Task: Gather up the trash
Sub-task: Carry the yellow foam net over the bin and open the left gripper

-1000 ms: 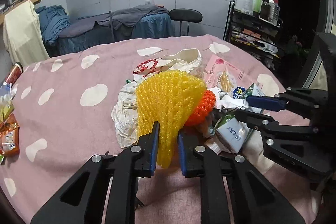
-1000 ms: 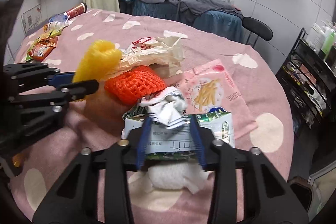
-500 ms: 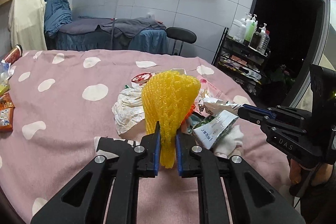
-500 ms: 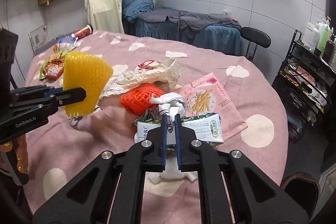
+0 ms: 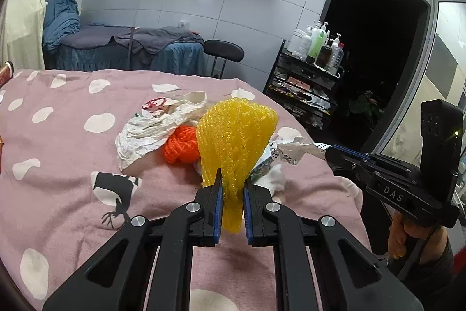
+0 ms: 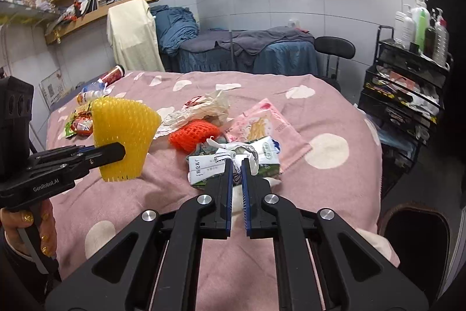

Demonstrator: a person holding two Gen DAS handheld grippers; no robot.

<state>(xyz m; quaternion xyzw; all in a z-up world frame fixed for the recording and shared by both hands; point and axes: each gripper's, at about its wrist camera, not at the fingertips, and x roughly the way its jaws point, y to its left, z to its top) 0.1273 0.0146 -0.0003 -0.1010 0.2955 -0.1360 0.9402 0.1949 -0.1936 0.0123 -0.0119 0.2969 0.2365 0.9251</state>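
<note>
My left gripper (image 5: 232,183) is shut on a yellow foam fruit net (image 5: 236,142) and holds it above the pink dotted table (image 5: 72,165); the net also shows in the right wrist view (image 6: 123,136). My right gripper (image 6: 236,165) is shut on a crumpled white wrapper (image 6: 230,152), lifted off the pile; it shows in the left wrist view (image 5: 291,150). On the table lie an orange foam net (image 6: 193,134), a green-white carton (image 6: 201,168), a pink snack bag (image 6: 262,124) and a crumpled white bag (image 5: 151,133).
Snack packets (image 6: 80,121) and a red tube can (image 6: 112,75) lie at the table's far left. A black stool (image 5: 222,51) and a massage bed (image 5: 131,48) stand behind. A black rack with bottles (image 5: 314,72) stands to the right. A dark bin (image 6: 413,229) sits at the table's right.
My left gripper has lifted the yellow net up off the pile and towards me. My right gripper closed on the crumpled white wrapper and has raised it.
</note>
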